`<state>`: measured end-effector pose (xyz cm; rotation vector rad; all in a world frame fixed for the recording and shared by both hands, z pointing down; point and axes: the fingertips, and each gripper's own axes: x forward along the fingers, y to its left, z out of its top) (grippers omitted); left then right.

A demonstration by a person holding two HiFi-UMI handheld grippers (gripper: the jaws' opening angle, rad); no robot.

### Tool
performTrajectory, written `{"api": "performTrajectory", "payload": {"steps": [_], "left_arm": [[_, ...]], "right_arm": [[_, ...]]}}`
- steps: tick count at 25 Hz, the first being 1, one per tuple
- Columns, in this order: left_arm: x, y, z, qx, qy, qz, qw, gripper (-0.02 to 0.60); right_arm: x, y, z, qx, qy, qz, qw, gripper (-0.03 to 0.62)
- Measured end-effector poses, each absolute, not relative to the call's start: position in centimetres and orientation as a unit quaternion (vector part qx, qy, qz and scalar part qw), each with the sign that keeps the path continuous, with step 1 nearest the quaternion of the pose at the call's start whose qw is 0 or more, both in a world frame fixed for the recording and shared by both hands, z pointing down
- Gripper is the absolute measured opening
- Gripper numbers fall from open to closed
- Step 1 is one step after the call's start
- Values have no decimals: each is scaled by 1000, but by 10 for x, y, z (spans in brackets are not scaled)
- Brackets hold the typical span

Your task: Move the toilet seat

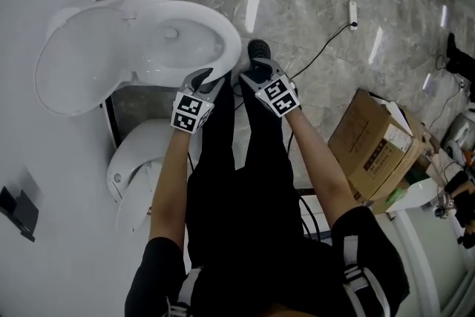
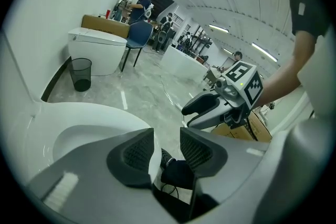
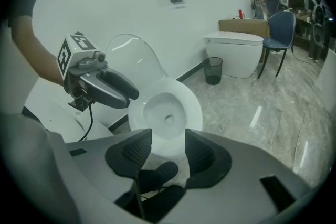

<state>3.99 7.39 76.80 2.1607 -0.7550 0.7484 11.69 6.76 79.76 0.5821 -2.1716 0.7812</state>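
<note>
The white toilet (image 1: 148,74) stands against the wall with its lid (image 1: 74,63) raised. Its seat (image 1: 226,41) lies flat on the bowl. My left gripper (image 1: 208,76) is at the seat's front edge. In the left gripper view the thin white edge (image 2: 153,157) runs between the jaws (image 2: 167,152), close to the left pad and clear of the right one. My right gripper (image 1: 249,73) hangs open just beside it, off the front of the rim. In the right gripper view the bowl (image 3: 165,113) shows past the open jaws (image 3: 168,152), with nothing between them.
A second toilet (image 1: 137,159) stands close on the near side. My shoes (image 1: 258,50) are right under the grippers. A cable (image 1: 326,48) crosses the marble floor and a cardboard box (image 1: 375,148) sits to the right. Farther off are a mesh bin (image 2: 80,73), another toilet (image 2: 97,50), a blue chair and several people.
</note>
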Motion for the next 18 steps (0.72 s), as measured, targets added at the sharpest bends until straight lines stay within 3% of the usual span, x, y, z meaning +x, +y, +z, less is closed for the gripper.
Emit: {"api": "performTrajectory", "payload": {"steps": [18], "left_arm": [[64, 71, 871, 833, -256, 307, 382, 172]], "right_arm": [[137, 57, 876, 260, -833, 327, 362, 204]]}}
